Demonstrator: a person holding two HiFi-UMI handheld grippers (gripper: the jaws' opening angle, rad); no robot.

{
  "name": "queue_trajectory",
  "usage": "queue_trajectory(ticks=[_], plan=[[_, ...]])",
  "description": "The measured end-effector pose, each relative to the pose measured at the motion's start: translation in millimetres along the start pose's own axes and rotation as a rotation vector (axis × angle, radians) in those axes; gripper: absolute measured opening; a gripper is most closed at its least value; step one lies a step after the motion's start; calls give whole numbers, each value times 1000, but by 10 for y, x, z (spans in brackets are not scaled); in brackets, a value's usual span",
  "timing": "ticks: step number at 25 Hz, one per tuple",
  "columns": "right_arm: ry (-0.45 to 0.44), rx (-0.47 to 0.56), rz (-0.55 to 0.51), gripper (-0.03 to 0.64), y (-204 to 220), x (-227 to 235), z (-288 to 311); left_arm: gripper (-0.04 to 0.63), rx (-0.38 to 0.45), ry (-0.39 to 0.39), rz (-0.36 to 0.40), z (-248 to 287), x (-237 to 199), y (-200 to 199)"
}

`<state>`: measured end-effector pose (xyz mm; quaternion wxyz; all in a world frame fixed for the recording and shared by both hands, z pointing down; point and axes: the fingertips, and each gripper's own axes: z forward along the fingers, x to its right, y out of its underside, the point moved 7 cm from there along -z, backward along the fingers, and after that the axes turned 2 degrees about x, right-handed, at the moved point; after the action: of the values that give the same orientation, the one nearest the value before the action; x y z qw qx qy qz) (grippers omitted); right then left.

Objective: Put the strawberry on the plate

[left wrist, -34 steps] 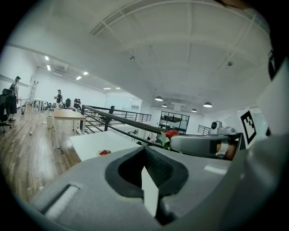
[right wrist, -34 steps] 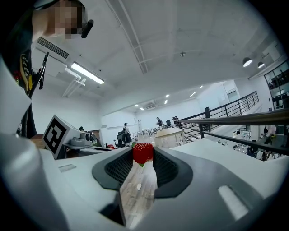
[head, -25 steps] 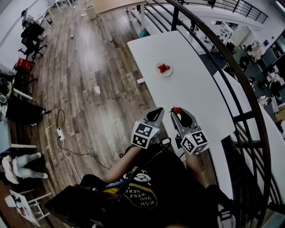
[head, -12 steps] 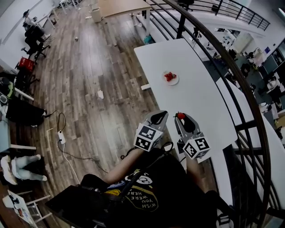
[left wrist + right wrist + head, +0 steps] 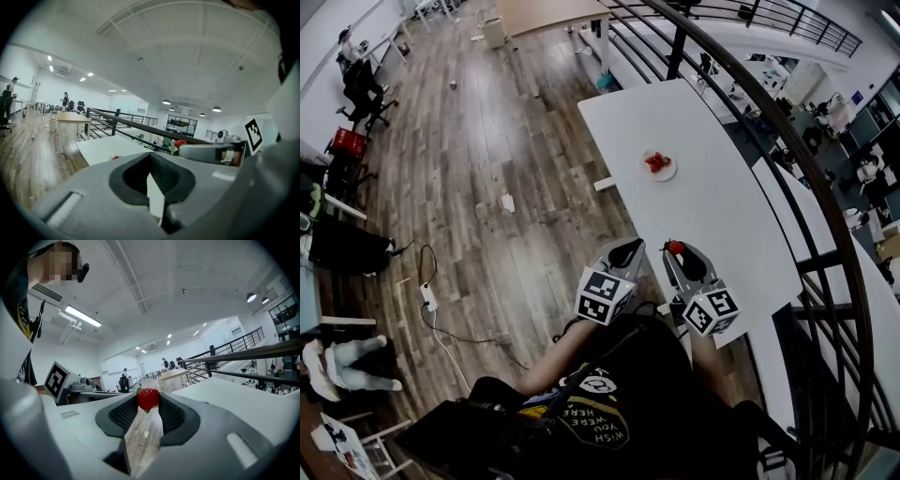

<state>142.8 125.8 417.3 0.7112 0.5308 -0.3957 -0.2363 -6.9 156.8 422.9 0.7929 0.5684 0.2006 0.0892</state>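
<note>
Since a second ago the plate (image 5: 668, 175) has slid lower in the head view, and more of the white table (image 5: 712, 216) now lies around my two tools, so both have come closer to it. Their spot in the picture, lower centre, is nearly as it was.

My right gripper (image 5: 678, 251) is pinching the strawberry (image 5: 148, 398). In the right gripper view the red fruit sits at the far tips of the jaws, one pad pressed on each side. A strip of wooden floor (image 5: 487, 206) shows through the gap below it. In the head view that fruit is a red dot at the tool's nose, above the near end of the table.

My left gripper (image 5: 625, 251) carries nothing. In the left gripper view its jaws meet at the far end, with only a thin pale wedge of light between them nearer the camera. In the head view it sits just left of the right one, close to the table's left edge. Whether it is over the tabletop or the floor I cannot tell.

The plate lies on the table in the upper centre of the head view, well apart from both tools, and it already holds some red fruit (image 5: 656, 161). A dark railing (image 5: 787, 141) curves along the table's right side.
</note>
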Motion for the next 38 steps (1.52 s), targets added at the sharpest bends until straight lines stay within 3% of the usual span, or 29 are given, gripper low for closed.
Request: queue_trajectory(ticks=[13,24,38], plan=[[-44,6,-24,140,-289,433,264,5,-4,-14,20,541,-41,-273],[-12,15,-4,140,-426,845,149,5,-40,27,37,977,186,-331],[62,32,2,140,-471,822,544,5,-32,69,70,985,-299,-509]])
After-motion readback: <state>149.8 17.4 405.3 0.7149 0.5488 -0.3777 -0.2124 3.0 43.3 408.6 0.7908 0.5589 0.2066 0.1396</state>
